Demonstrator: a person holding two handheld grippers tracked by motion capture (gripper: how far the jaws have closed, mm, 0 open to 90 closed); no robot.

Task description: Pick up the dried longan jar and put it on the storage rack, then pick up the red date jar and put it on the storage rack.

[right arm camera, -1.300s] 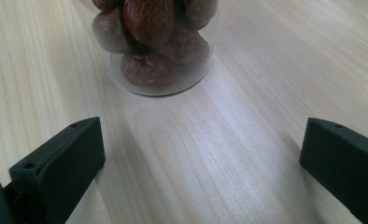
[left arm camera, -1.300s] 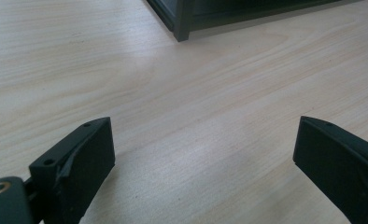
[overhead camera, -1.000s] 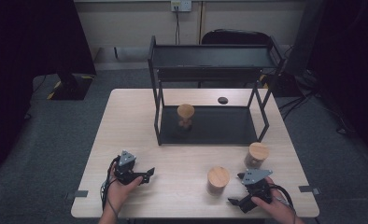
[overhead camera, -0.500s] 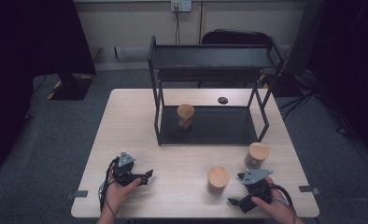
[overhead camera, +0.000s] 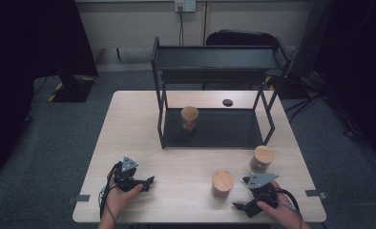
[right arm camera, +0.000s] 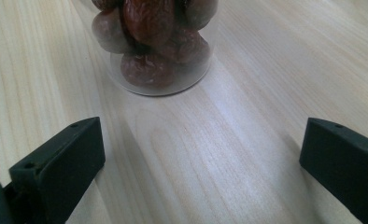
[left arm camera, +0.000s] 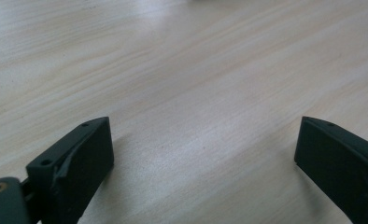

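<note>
Three wooden-lidded jars (overhead camera: 223,183), one on the rack (overhead camera: 214,136); both hand-held grippers (overhead camera: 150,181) wide open, empty.

No readable writing, label, brand, number or sign stands on anything here: the wooden lids, the glass, the black rack and the table top are all bare of lettering
</note>
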